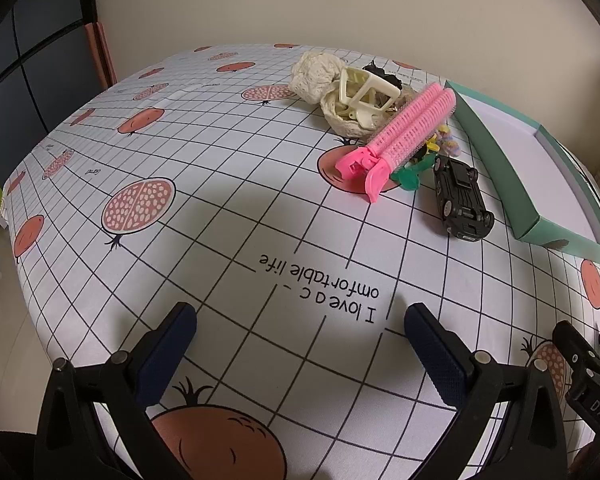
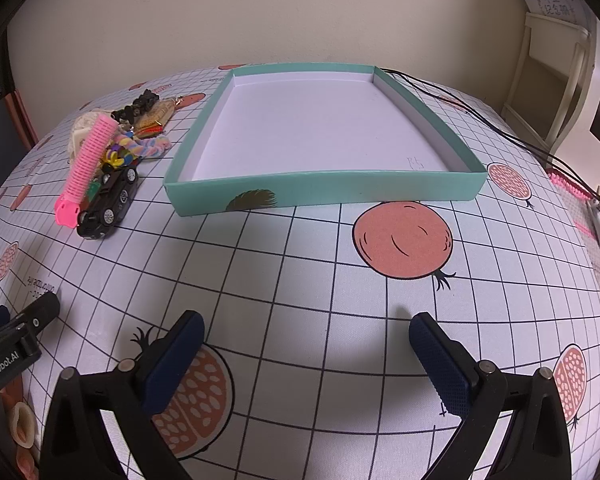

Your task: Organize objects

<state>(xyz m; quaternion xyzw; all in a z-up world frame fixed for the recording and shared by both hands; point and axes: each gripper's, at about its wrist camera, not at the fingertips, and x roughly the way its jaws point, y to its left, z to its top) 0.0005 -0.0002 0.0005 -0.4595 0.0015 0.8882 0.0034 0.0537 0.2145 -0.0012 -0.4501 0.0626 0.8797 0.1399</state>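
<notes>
Both tongs, left (image 1: 300, 344) and right (image 2: 306, 350), spread above "I love a comfortable life" cloth (image 1: 220, 168).

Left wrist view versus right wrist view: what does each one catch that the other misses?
Only the left shows the cream plastic claw clip and cream lace fabric. Only the right shows the shallow teal cardboard box's whole empty white floor, plus black cables. Both show the pink hair-roller clip, black toy car and an open hand-held gripper.
</notes>
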